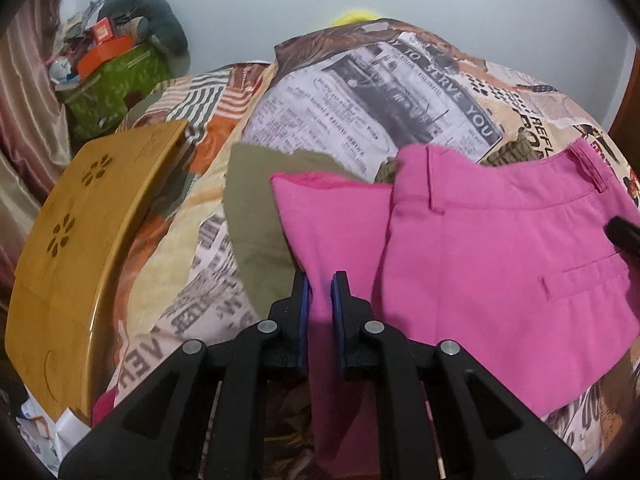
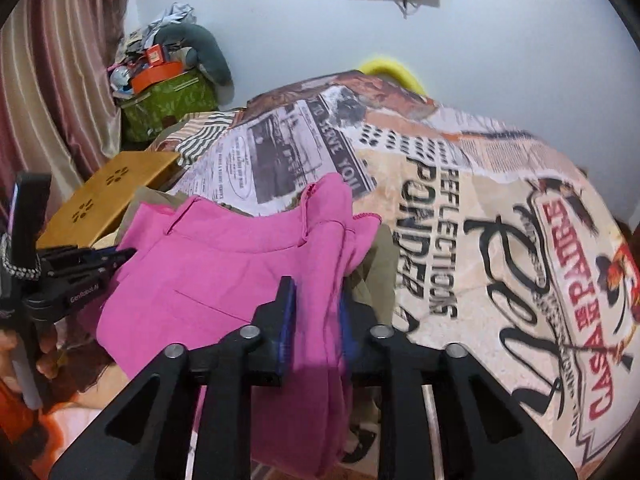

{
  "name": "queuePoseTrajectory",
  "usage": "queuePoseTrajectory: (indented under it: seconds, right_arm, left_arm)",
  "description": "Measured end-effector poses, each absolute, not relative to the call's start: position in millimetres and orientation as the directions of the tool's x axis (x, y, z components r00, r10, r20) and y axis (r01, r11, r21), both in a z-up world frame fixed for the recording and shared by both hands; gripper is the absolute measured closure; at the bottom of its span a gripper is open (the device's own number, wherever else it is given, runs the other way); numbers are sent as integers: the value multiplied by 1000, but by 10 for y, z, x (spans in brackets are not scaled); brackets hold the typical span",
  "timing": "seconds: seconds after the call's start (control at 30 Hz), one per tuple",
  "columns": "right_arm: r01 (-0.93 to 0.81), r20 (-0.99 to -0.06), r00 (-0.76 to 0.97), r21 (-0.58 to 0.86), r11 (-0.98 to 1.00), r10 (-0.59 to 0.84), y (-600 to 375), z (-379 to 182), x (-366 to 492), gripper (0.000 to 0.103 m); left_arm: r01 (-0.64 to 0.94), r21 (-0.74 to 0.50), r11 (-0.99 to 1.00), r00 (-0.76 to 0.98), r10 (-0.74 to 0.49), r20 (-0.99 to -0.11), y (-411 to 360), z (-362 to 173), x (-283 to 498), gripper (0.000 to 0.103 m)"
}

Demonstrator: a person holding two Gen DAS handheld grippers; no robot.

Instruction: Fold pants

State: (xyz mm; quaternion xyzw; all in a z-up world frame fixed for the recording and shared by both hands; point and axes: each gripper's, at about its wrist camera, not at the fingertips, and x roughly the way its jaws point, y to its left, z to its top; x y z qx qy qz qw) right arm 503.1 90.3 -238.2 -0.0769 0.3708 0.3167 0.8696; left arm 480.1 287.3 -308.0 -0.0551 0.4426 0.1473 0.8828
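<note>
Pink pants (image 1: 500, 248) lie folded on a printed bedspread (image 1: 360, 92), waistband and belt loops toward the far side. My left gripper (image 1: 322, 280) is shut on a pink fold at the pants' near left edge, with cloth pinched between its blue pads. In the right wrist view the pink pants (image 2: 208, 264) spread to the left, and a strip of them runs down between the jaws of my right gripper (image 2: 316, 288), which stand parted with the pads off the cloth. The left gripper (image 2: 120, 256) shows at the pants' left edge, and the right gripper's tip (image 1: 624, 232) at their right.
An olive garment (image 1: 256, 208) lies under the pants. A wooden lap table (image 1: 80, 240) sits on the bed to the left. A green box (image 1: 116, 80) piled with clutter stands by the wall. A striped curtain (image 2: 60, 80) hangs at left. A hand (image 2: 44, 344) holds the left gripper.
</note>
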Motion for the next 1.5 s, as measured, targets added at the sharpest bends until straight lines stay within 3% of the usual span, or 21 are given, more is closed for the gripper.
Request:
queuePoseTrajectory:
  seconds: [0.03, 0.07, 0.1, 0.3, 0.53, 0.77, 0.9, 1.07, 1.37, 1.5]
  right_arm:
    - [-591, -706, 517, 116, 799, 485, 859, -2397, 5037, 67]
    - [-574, -714, 512, 129, 808, 478, 808, -2408, 5036, 54]
    - [-562, -717, 511, 138, 816, 474, 740, -2404, 5005, 50]
    - [-584, -725, 490, 138, 800, 484, 559, -2232, 4782, 50]
    - [-642, -682, 499, 124, 756, 535, 442, -1674, 4371, 50]
    - [-682, -539, 557, 136, 718, 631, 178, -858, 3751, 49]
    - [-702, -442, 594, 123, 702, 672, 19, -373, 3279, 49]
    - [-722, -323, 628, 101, 685, 709, -168, 33, 2665, 49]
    - [-739, -138, 662, 43, 672, 737, -448, 345, 1630, 49]
    - [-725, -99, 684, 15, 689, 722, -475, 295, 1371, 49]
  left_arm:
    - [-310, 36, 950, 560, 213, -800, 2876, -3078, 4774, 90]
    - [-312, 44, 949, 556, 219, -802, 2879, -3074, 4763, 90]
    - [-313, 57, 948, 549, 230, -804, 2880, -3055, 4718, 90]
    - [-317, 55, 947, 529, 224, -818, 2924, -2887, 4466, 90]
    - [-270, -13, 963, 615, 162, -771, 2732, -2172, 3962, 90]
    - [-169, -22, 985, 758, 116, -642, 2233, -1161, 3170, 89]
    - [-133, -18, 991, 832, 102, -546, 1925, -622, 2613, 72]
    - [-138, 13, 990, 915, 132, -380, 1560, -77, 1816, 62]
    - [-190, 25, 982, 965, 191, -182, 1117, 325, 712, 57]
    - [-210, 26, 977, 969, 211, -128, 983, 333, 431, 44]
